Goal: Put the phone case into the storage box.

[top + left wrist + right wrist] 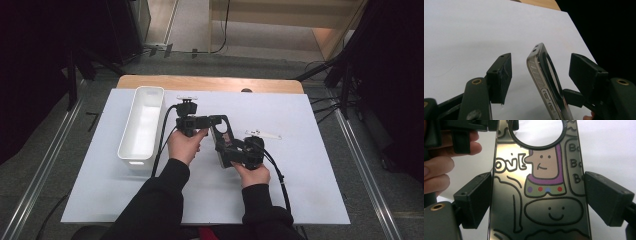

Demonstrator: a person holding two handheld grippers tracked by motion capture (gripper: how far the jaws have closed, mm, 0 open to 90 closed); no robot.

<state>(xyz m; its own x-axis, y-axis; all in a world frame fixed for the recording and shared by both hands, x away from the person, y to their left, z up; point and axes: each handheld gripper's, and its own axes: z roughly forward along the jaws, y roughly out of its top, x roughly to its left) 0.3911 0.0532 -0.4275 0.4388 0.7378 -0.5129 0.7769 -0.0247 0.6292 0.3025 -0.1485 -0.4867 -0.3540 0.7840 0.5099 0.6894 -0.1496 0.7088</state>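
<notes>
Right gripper view: phone (541,195) upright between right tongs (537,202), clenched on its edges. Left tongs (544,75) released, straddling phone top, no contact. High view: handover at counter (300,200) centre; white bin (142,122) at 10 o'clock. Transfer unfinished, by judgement.
</notes>
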